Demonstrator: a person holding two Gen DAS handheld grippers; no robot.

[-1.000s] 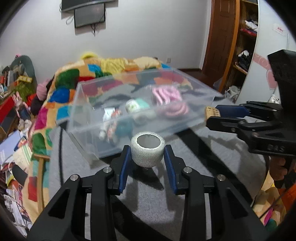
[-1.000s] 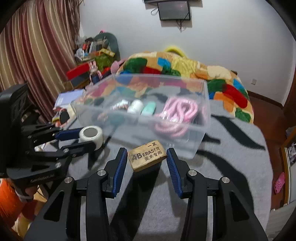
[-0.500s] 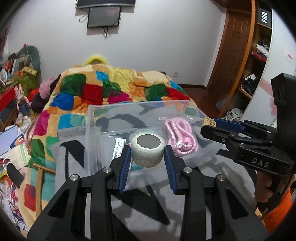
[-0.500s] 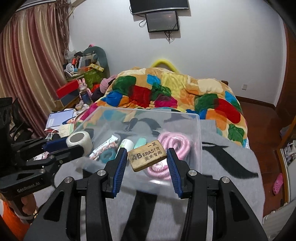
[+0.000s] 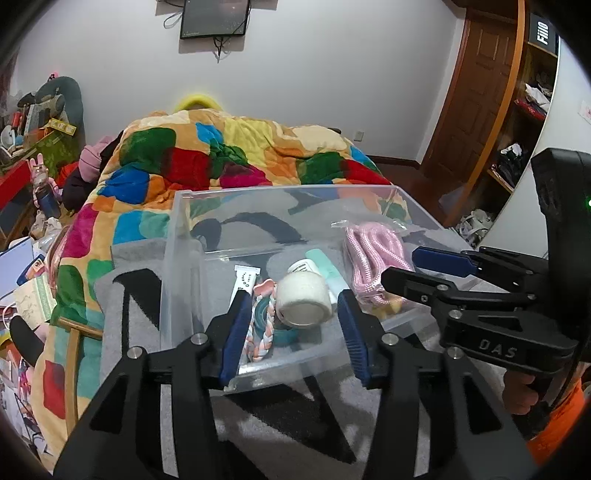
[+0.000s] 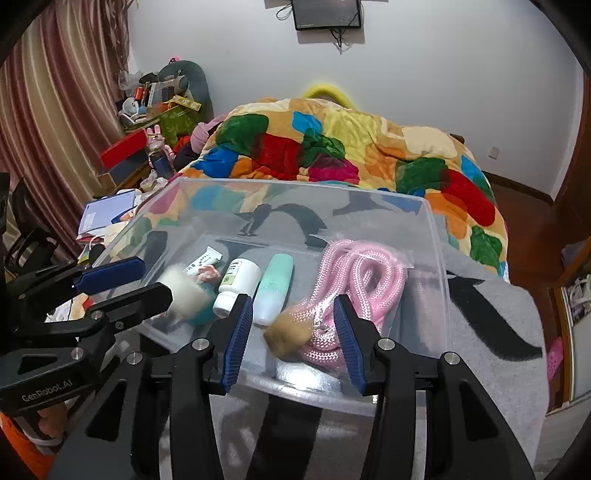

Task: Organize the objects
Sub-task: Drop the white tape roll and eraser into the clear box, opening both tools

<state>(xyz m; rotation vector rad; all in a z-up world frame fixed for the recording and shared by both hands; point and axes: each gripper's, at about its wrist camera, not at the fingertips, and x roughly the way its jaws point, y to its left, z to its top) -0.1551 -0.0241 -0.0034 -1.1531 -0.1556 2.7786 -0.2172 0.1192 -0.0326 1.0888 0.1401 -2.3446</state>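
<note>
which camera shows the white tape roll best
The left wrist view: the white tape roll is sharp there, between the open left gripper's fingers, over the clear bin. The right wrist view shows it only as a motion-blurred pale smear at that gripper's tips.

A lived-in home bedroom. Marked as such by a bed under a patchwork quilt (image 5: 236, 162) of bright colours, a small wall-mounted screen (image 5: 214, 16) with dangling cables, striped pink curtains (image 6: 55, 122), a wooden door (image 5: 469, 99) beside open shelves (image 5: 524, 122) of clothes, and a cluttered corner (image 6: 159, 99) of toys, boxes and papers against the white wall.
</note>
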